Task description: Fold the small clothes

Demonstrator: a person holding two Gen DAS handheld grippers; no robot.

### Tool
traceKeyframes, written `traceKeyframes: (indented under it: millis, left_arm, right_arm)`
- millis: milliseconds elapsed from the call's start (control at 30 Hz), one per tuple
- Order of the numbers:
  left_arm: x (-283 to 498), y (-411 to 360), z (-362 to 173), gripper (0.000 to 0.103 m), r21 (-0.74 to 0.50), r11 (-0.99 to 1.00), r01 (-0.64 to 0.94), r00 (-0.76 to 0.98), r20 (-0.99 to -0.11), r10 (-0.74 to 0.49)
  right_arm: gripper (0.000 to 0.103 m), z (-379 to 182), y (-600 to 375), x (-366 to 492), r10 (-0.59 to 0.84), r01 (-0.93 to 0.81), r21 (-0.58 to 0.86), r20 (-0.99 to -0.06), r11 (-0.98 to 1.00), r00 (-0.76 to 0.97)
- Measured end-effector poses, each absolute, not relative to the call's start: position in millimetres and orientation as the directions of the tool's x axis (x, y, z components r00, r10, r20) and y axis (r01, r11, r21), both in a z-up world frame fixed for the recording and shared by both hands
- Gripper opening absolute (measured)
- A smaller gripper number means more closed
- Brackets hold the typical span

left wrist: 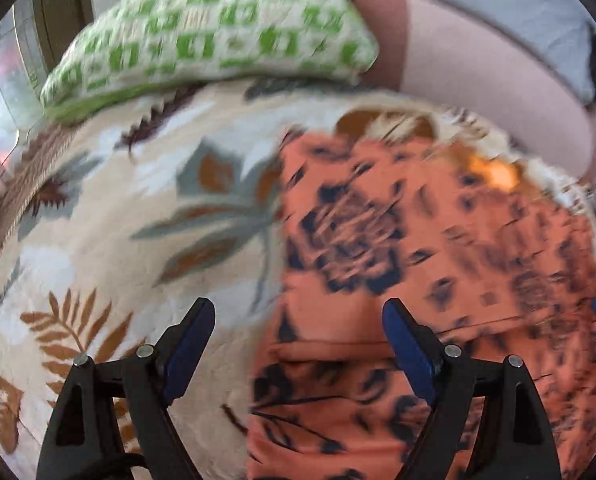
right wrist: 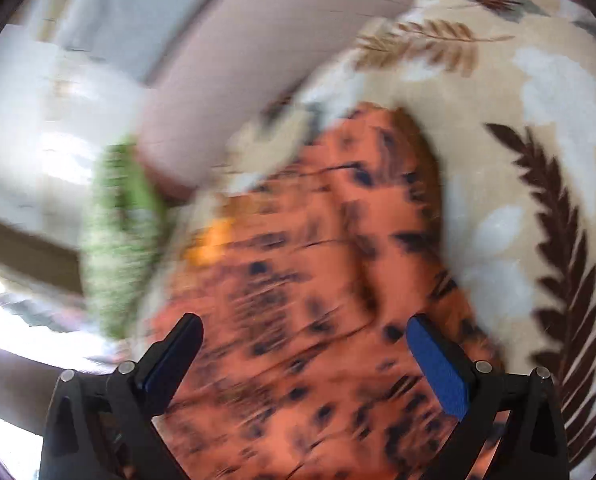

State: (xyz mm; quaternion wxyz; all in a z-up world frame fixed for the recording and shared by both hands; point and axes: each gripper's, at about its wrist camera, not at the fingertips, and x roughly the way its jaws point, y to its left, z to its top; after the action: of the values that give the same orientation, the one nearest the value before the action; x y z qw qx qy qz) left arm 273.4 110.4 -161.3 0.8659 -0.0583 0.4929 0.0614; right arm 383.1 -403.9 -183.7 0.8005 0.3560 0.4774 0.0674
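Both views motion-blurred, detail is soft.

Left gripper (left wrist: 298, 316): jaws spread wide, nothing between the blue pads (left wrist: 186, 356), no fabric pinched. It hangs over the near-left edge of the orange garment (left wrist: 438, 248); that edge runs up between the two fingers, so one finger sits over the blanket (left wrist: 110, 216) and the other over the cloth. Contact with the fabric can't be told.

Right gripper (right wrist: 304, 328): jaws also wide apart, pads clear, nothing gripped. It points down across the same garment from the other side, both fingertips over orange fabric.

The garment (orange, dark floral print, exact type unreadable) lies spread flat on the cream leaf-print blanket, which covers the bed or couch surface. A straight crease or hem crosses it near the left gripper in the left wrist view. Its far end reaches close to the blanket's far edge, where a pink cushioned backrest (left wrist: 478, 60) runs along.

A green-and-white checked pillow (left wrist: 218, 28) sits at the blanket's far-left corner, apart from the garment, touching the backrest.

A small bright orange-yellow patch (left wrist: 498, 172) shows near the garment's far edge (can't identify, too blurred).
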Motion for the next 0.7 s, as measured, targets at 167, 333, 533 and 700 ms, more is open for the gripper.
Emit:
traceKeyframes:
  millis: [167, 333, 533, 700]
  left_arm:
    - [279.3, 112.0, -174.3, 0.087, -0.036, 0.981, -0.193, 0.518, -0.852, 0.071]
    - [275.3, 119.3, -175.3, 0.087, -0.046, 0.984, -0.174, 0.534, -0.843, 0.055]
    - [269.9, 123.0, -144.6, 0.087, -0.085, 0.977, -0.196, 0.603, -0.796, 0.052]
    - [287.5, 118.3, -137.3, 0.087, -0.002, 0.985, -0.172, 0.626, -0.772, 0.108]
  right_arm:
    - [0.011, -176.1, -387.2, 396.2, 0.341, 0.234, 0.486, -0.816, 0.842, 0.467]
    - [0.009, -141.7, -384.1, 369.5, 0.239, 0.158, 0.392, -0.784, 0.907, 0.573]
    - [0.027, -173.0, -379.1, 367.7, 0.181, 0.177, 0.323, -0.82, 0.93, 0.543]
    - [0.079, -118.2, -386.9, 355.4, 0.133, 0.185, 0.354, -0.708, 0.917, 0.694]
